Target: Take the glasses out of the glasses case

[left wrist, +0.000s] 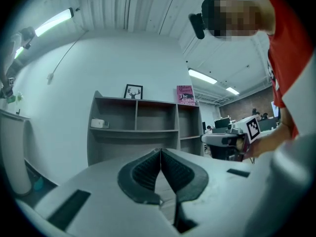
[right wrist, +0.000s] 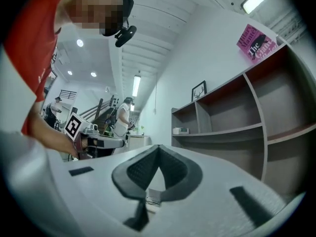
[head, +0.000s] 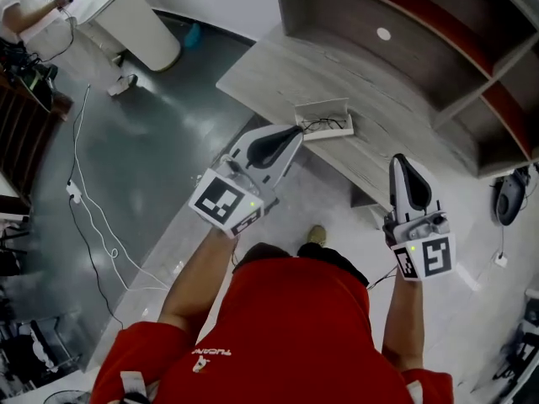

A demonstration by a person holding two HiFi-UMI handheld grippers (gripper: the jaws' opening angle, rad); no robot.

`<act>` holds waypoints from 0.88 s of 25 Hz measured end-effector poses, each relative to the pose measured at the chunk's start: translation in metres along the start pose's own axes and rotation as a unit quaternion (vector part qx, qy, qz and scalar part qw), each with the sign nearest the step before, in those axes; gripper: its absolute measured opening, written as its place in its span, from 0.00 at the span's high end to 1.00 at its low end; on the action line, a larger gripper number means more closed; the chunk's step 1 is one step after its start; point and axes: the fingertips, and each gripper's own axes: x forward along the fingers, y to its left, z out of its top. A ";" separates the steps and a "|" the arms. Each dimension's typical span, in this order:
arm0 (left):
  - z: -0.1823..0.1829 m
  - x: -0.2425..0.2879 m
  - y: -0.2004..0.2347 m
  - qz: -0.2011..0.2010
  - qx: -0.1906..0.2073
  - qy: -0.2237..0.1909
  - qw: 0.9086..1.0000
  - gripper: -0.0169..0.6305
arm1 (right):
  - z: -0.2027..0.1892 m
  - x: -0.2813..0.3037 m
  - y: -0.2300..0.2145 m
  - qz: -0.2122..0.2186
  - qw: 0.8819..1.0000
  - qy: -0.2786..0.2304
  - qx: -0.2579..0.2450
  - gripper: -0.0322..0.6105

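I cannot make out any glasses or glasses case for certain. A small white object (head: 384, 34) lies on a shelf of the grey shelf unit (head: 438, 66); it also shows as a white box (left wrist: 98, 123) (right wrist: 180, 130) in both gripper views. My left gripper (head: 296, 131) is held level over the near edge of the grey desk (head: 278, 74), its jaws pressed together with nothing between them (left wrist: 161, 151). My right gripper (head: 399, 158) hangs beyond the desk's right end, also shut and empty (right wrist: 158, 146). Each gripper sees the other beside it.
An open white box with black cables (head: 324, 118) sits on the desk just ahead of the left gripper. A white rounded counter (head: 139, 23) stands at the far left. White cables (head: 93, 217) trail over the dark floor. People stand in the far background (right wrist: 121, 115).
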 end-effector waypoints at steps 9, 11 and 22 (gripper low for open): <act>-0.052 0.068 0.027 -0.059 0.006 0.070 0.996 0.95 | -0.017 0.044 -0.039 -0.006 1.000 0.016 0.010 0.94; -0.069 0.082 0.032 -0.080 0.006 0.100 0.992 0.95 | -0.019 0.049 -0.045 -0.016 1.000 0.019 0.009 0.94; -0.177 0.119 0.044 -0.161 0.057 0.284 0.943 0.84 | -0.035 0.051 -0.056 -0.068 0.997 0.045 0.013 0.94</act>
